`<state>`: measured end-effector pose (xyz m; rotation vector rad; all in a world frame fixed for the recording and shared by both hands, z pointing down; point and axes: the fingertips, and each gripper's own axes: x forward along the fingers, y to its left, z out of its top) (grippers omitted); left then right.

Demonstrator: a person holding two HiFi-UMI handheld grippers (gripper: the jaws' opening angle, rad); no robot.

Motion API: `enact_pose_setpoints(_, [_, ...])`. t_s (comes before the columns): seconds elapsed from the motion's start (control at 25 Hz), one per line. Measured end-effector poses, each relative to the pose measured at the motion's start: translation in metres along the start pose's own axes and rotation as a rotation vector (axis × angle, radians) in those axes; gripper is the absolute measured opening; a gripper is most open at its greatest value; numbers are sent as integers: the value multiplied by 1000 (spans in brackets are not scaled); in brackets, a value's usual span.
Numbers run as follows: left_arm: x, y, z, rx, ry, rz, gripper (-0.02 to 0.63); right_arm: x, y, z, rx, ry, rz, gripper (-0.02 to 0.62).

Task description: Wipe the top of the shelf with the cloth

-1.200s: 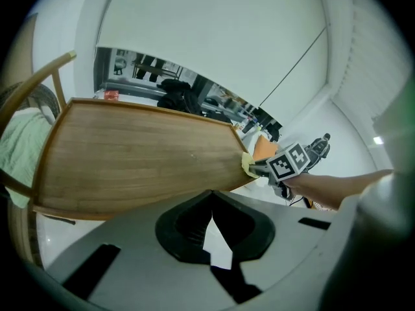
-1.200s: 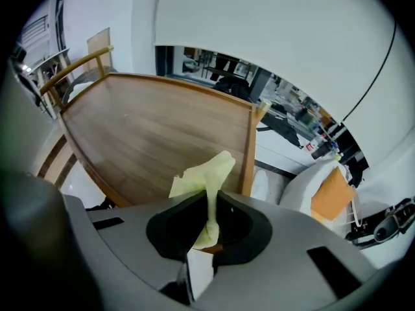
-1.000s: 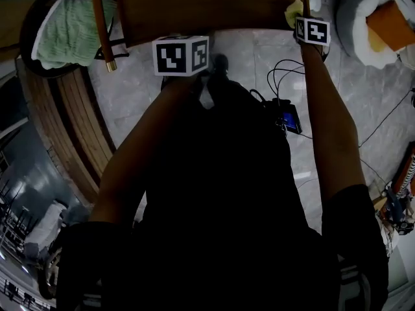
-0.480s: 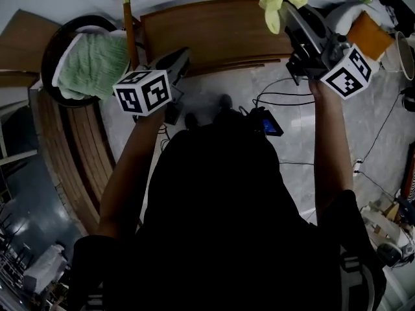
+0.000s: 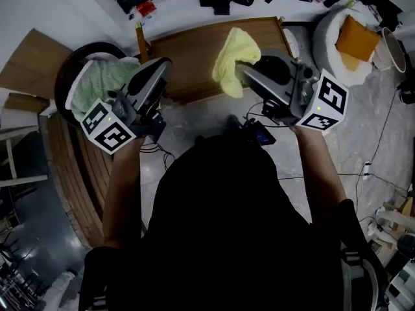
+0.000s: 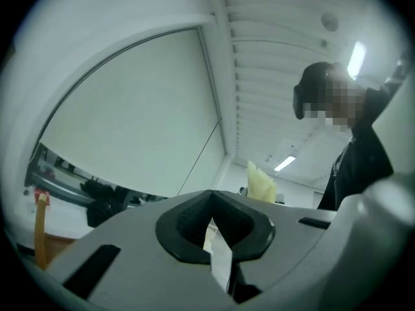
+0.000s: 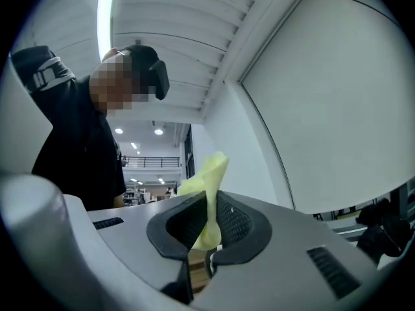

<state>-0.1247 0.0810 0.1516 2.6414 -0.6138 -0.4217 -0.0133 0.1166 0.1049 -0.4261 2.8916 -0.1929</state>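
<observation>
The yellow cloth (image 5: 233,60) hangs bunched from my right gripper (image 5: 242,71), which is shut on it and held up in the air over the brown wooden shelf top (image 5: 191,41). In the right gripper view the cloth (image 7: 209,180) sticks up from between the jaws of the right gripper (image 7: 206,220). My left gripper (image 5: 163,65) is also raised, to the left of the cloth, with its jaws together and nothing in them. The left gripper view looks up at the ceiling; past the left gripper (image 6: 213,224) the cloth (image 6: 261,181) shows.
A black round basket (image 5: 76,63) with a green towel (image 5: 107,83) stands left of the shelf. A white round container (image 5: 324,31) with an orange item (image 5: 355,36) is at the right. Cables and a small device (image 5: 262,133) lie on the marble floor.
Both grippers have risen from the shelf's front edge towards my head and tilted upward. The yellow cloth has come up off the shelf top with the right gripper.
</observation>
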Motion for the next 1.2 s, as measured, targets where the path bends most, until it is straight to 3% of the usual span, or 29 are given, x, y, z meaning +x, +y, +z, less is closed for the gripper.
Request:
enact_pose_setpoints(0.24, [-4,-28,18,47,-35,-137,12,5,19,-9,64,-40,0,44])
enact_pose_setpoints(0.44, [-7,-45,12,39,-77,-194,12,13,23,-12,98,-41,35,44])
enact_pose_setpoints(0.72, [-27,-58,-4,53,-101,-142,12,22,24,-24,163,-17,104,44])
enact_pose_setpoints(0.88, [-36,-61,-14,47,-116,-96,12,28,24,-36,149,39,148,44])
enact_pose_setpoints(1.04, [-25,-75,-29,-1,-130,-107,12,7,22,-33,168,41,153,44])
enact_pose_setpoints(1.2, [-1,-103,-43,-92,-169,-145,12,-38,31,-31,253,41,160,44])
